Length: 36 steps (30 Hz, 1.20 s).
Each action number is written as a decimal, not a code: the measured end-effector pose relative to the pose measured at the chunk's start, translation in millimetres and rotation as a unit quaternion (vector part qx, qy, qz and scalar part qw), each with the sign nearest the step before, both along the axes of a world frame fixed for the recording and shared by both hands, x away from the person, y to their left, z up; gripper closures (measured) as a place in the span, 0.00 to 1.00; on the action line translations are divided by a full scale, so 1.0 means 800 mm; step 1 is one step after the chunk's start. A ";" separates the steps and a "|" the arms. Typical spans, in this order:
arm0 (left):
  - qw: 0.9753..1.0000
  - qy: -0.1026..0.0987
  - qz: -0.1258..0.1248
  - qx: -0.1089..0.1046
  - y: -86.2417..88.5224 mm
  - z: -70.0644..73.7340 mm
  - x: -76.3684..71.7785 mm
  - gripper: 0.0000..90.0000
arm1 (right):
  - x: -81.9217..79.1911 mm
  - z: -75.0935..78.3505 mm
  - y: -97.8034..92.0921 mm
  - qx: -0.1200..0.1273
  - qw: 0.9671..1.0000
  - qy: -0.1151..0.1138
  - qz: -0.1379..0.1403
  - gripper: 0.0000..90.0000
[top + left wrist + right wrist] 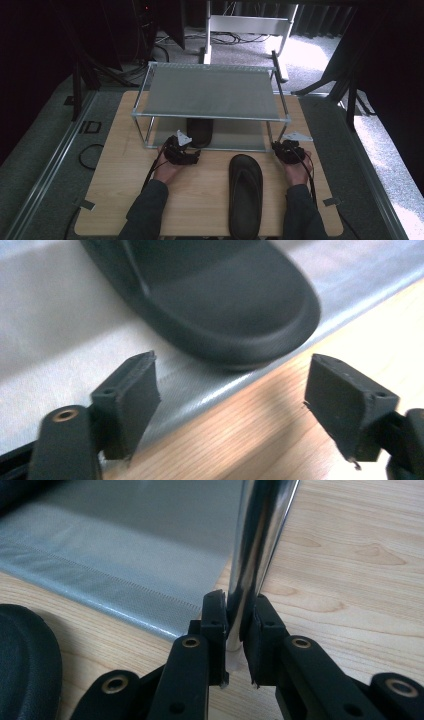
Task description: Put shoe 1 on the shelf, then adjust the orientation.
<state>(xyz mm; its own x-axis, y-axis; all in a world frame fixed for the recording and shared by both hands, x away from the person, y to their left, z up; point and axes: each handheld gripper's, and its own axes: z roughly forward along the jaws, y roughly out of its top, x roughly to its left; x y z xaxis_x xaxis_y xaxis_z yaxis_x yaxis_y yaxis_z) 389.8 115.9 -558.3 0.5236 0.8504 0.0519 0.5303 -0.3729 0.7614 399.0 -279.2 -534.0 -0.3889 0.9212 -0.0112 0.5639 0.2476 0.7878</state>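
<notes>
A two-tier metal rack (pixel 212 90) stands on the wooden table (pixel 120 185). One black sandal (pixel 200 131) lies on the rack's lower grey shelf, its rounded end (pixel 235 315) at the shelf's front edge. My left gripper (pixel 186 156) is open just in front of that end, jaws wide apart and empty (pixel 232 405). A second black sandal (pixel 245 192) lies on the table between the two hands. My right gripper (pixel 286 150) is shut on the rack's front right chrome leg (pixel 255 550), the jaws pressed on either side of it (pixel 239 640).
The lower shelf's grey mesh (pixel 125 555) runs left of the gripped leg. The table's right edge (pixel 330 200) lies close beyond my right hand. Dark stands and cables (pixel 90 155) sit on the carpet around the table.
</notes>
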 end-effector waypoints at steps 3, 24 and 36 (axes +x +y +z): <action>1.000 0.005 0.000 0.000 0.001 -0.002 0.001 0.22 | 0.000 0.000 0.000 0.000 1.000 0.000 0.000 0.89; 1.000 0.020 -0.001 -0.003 0.001 -0.003 0.005 0.22 | -0.039 0.036 -0.009 -0.012 0.999 -0.031 -0.003 0.65; 1.000 0.019 0.000 0.002 0.000 -0.003 0.004 0.22 | -0.099 0.043 0.015 0.010 0.999 -0.028 0.046 0.58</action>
